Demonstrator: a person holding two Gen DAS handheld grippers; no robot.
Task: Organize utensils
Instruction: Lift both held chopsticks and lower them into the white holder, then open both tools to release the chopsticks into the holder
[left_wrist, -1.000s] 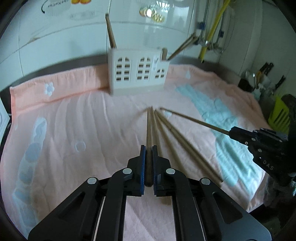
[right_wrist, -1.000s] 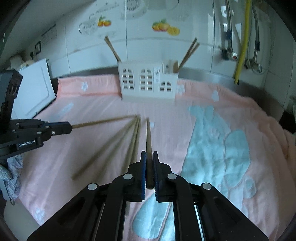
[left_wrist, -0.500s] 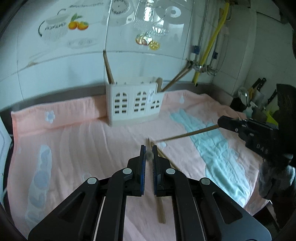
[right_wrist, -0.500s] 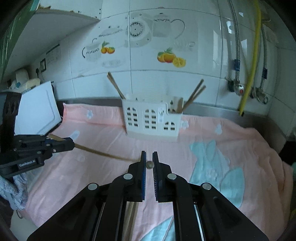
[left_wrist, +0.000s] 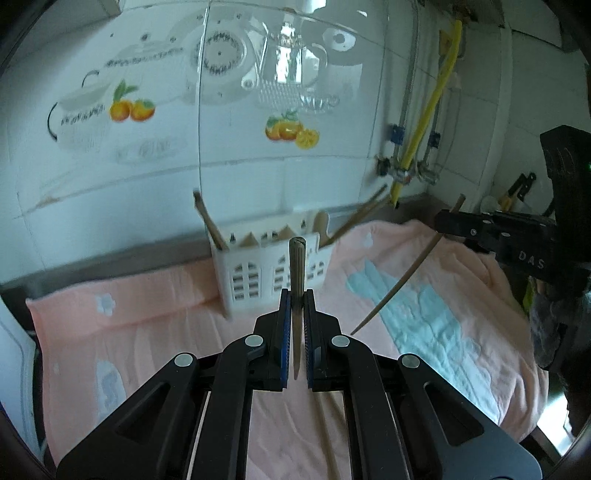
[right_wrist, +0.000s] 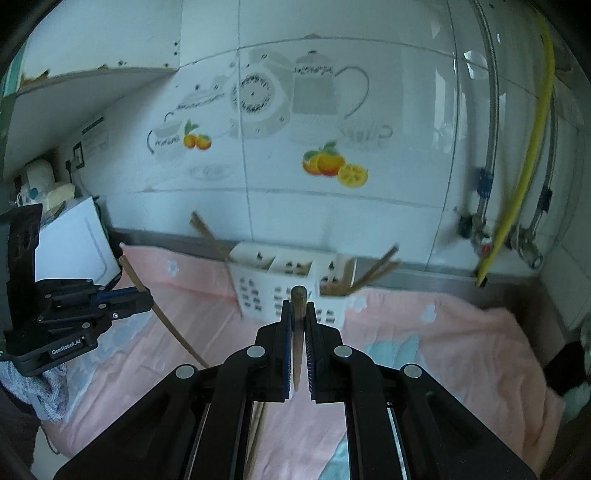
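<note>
Left gripper (left_wrist: 295, 314): matt black plastic, blue ribbed pads, silvery metal pins.
Thin brown wooden chopstick (left_wrist: 296, 280): smooth, dull.
White plastic caddy with arched cut-outs (left_wrist: 269, 273): smooth, faint sheen.
Pink cloth towel with pale blue patches (left_wrist: 155, 325): soft, matt, nubbly.
White ceramic wall tiles (right_wrist: 332, 92): glossy, reflective.
Yellow hose (right_wrist: 532, 155): smooth plastic.

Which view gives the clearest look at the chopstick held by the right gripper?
The left wrist view: the right gripper holds its chopstick side-on, full length visible, tip down. The right wrist view shows that chopstick only foreshortened between its own fingers.
</note>
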